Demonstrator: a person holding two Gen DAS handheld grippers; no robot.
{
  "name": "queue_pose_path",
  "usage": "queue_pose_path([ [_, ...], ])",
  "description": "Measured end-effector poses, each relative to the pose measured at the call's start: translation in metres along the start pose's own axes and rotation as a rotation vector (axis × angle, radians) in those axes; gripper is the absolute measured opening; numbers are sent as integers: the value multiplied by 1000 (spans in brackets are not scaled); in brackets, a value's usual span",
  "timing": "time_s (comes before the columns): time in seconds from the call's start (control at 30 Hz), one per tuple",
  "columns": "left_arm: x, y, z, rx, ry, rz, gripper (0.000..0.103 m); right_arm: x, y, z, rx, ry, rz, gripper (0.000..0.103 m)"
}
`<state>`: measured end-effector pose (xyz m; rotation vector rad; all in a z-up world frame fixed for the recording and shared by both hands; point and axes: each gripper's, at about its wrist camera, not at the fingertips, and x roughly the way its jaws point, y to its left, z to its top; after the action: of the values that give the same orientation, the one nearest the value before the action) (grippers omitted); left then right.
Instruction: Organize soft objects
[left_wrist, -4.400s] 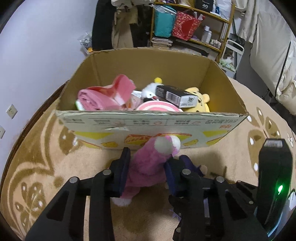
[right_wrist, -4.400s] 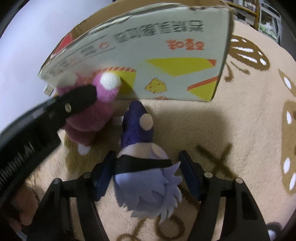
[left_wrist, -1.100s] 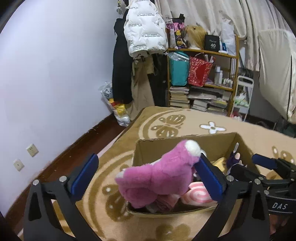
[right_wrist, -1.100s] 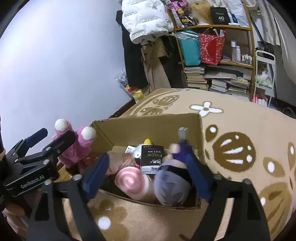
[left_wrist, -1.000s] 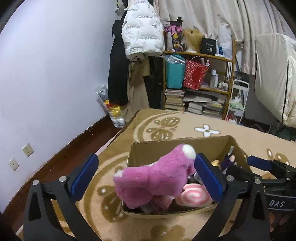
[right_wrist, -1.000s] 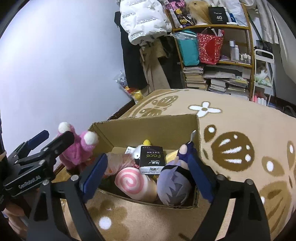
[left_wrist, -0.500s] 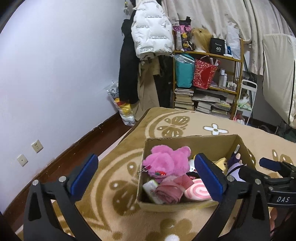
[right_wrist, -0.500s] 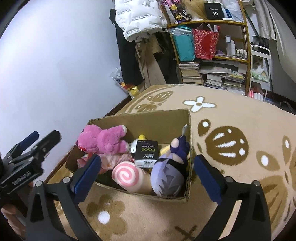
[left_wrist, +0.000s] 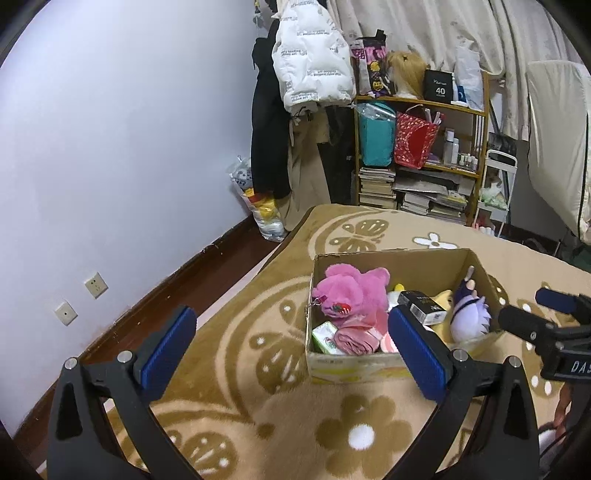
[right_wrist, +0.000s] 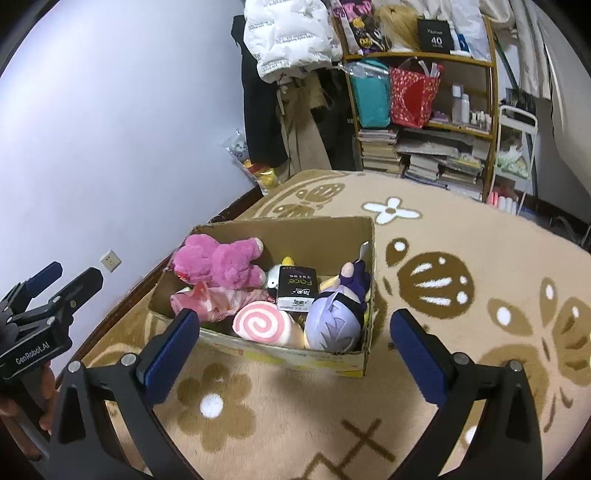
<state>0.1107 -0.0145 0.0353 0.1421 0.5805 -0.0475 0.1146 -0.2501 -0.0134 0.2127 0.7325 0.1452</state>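
An open cardboard box (left_wrist: 391, 260) (right_wrist: 295, 236) stands on the beige rug. A pink plush (left_wrist: 351, 291) (right_wrist: 218, 264) lies at its left end. A purple-haired plush doll (left_wrist: 469, 317) (right_wrist: 338, 319) sits at its right end. A pink swirl cushion (right_wrist: 258, 325), a black box (right_wrist: 295, 288) and folded pink cloth (right_wrist: 214, 301) also lie inside. My left gripper (left_wrist: 291, 345) is open and empty, held high in front of the box. My right gripper (right_wrist: 295, 347) is open and empty, above the box's near side.
A beige patterned rug (right_wrist: 461, 295) covers the floor. A lilac wall (left_wrist: 110, 147) runs along the left. A wooden shelf (left_wrist: 421, 158) with bags and books, and hanging coats (left_wrist: 295, 110), stand at the back.
Both plush toys were let go into the box. Both grippers have opened and drawn back and up from it; the pink plush settled on the left pile.
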Motion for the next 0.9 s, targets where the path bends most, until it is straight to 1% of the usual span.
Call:
queue_pose_path([
  [0.2,-34,3,-7,-4,-11,-1,103,-32,11,4,-36,-33,1,103],
  [0.33,-50,7,-8,-24,-11,-22,103,-53,19,1,-63,-48,1,103],
  [0.4,-61,8,-11,-14,-21,-2,103,-64,23,-2,-79,-72,-11,103],
  [0.53,-77,10,-15,-12,-36,-11,103,-81,29,-11,-94,-90,-14,103],
  [0.63,-92,8,-22,-3,-68,-1,103,-93,31,-17,-100,-106,-18,103],
  [0.77,-104,6,-29,0,-90,-3,103,-104,31,-25,-105,-126,-28,103],
  [0.9,-108,3,-36,7,-98,-4,103,-111,27,-35,-99,-144,-38,103],
])
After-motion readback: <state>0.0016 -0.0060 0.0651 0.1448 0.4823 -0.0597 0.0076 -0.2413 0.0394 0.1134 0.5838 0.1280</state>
